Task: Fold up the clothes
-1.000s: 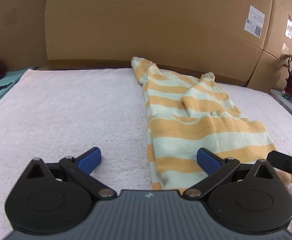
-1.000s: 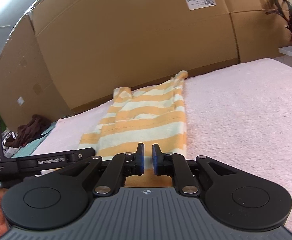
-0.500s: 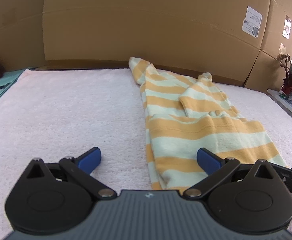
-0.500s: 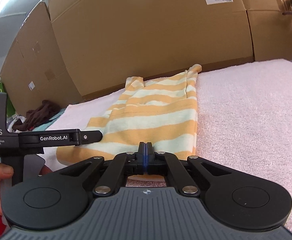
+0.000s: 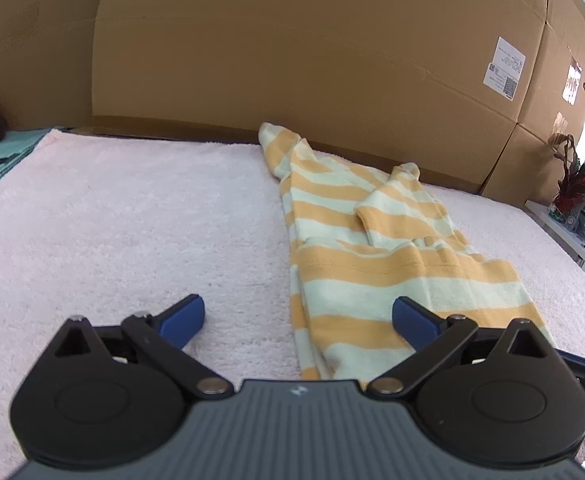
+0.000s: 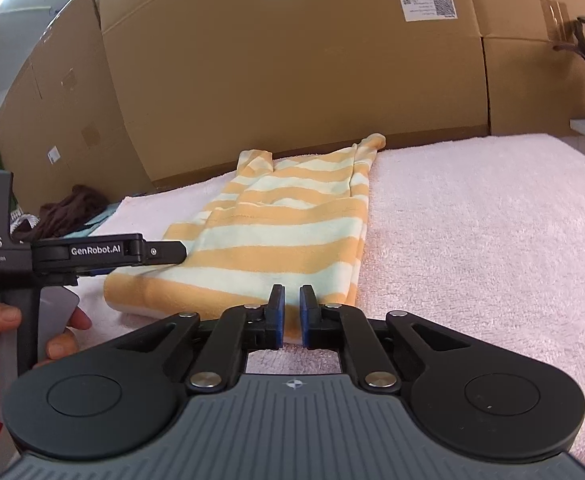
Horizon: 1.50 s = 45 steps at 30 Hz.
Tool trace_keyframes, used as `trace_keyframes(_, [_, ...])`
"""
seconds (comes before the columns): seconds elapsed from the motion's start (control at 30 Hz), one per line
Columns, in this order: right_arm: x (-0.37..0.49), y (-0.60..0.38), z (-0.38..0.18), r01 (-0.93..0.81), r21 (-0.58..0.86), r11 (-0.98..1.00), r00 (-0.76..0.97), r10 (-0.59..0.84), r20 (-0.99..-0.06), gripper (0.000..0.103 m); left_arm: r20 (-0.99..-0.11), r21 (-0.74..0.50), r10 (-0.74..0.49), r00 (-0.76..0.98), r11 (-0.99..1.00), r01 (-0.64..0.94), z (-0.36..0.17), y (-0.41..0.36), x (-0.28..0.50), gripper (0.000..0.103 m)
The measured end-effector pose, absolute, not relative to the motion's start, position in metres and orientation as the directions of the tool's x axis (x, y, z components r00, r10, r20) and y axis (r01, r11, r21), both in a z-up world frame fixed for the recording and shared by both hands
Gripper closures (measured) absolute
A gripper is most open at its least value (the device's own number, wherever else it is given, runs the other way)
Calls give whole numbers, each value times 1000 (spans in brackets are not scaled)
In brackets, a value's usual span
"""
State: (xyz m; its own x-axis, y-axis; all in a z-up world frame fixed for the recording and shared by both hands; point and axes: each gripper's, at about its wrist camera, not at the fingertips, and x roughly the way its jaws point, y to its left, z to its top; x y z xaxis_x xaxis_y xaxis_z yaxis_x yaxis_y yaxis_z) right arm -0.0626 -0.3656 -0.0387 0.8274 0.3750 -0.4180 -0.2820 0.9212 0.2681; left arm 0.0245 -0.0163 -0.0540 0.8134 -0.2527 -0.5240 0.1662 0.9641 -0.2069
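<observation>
My views are bright and sharp. Daylight glares white at the far edges. The fisheye bends the cardboard boxes [image 5: 292,60].

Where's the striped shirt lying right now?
The striped shirt lies on the pink towel, right of centre in the left wrist view, its far end near the cardboard boxes.

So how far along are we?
Done: orange and pale-green striped shirt lies on the pink towel, sleeves folded in. In hand: nothing; left gripper wide open, right gripper just cracked open, both at near hem. Left, likely: folding hem toward the far end.
</observation>
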Motion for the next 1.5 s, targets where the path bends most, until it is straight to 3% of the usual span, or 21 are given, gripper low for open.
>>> trace_keyframes(0.07, [-66, -364, -36, -281, 245, 928, 835, 362, -415, 96, -524, -222, -279, 805, 957, 187, -51, -8, 16, 13])
trace_keyframes(0.1, [-71, -368, -33, -276, 258, 926, 842, 362, -399, 90, -524, -230, -292, 800, 953, 198, -49, -4, 11, 17])
trace_keyframes(0.3, [-98, -396, -28, -252, 199, 947, 846, 315, -430, 72, -509, -226, -388, 768, 922, 316, -52, 25, -31, 10])
trace_keyframes(0.5, [-95, -402, -36, -247, 285, 926, 799, 361, -480, 69, -465, -195, -527, 711, 845, 499, -55, 6, -42, 9])
trace_keyframes(0.73, [-82, -402, -32, -272, 393, 878, 738, 453, -501, 49, -471, -215, -576, 669, 810, 546, -71, 4, -29, 6])
trace_keyframes(0.9, [-64, -410, -34, -244, 527, 814, 701, 524, -484, 50, -449, -210, -608, 655, 784, 584, -75, 2, -24, 6])
trace_keyframes(1.1, [-52, -425, -33, -196, 646, 738, 630, 600, -493, 51, -438, -384, -671, 598, 741, 550, -70, 17, -27, 6])
trace_keyframes(1.33, [-43, -420, -27, -212, 618, 757, 590, 603, -536, 53, -378, -658, -784, 492, 601, 453, -74, 29, -8, 6])
trace_keyframes(1.5, [-44, -422, -25, -224, 594, 773, 597, 590, -543, 55, -409, -706, -780, 473, 599, 377, -70, 38, -8, 12])
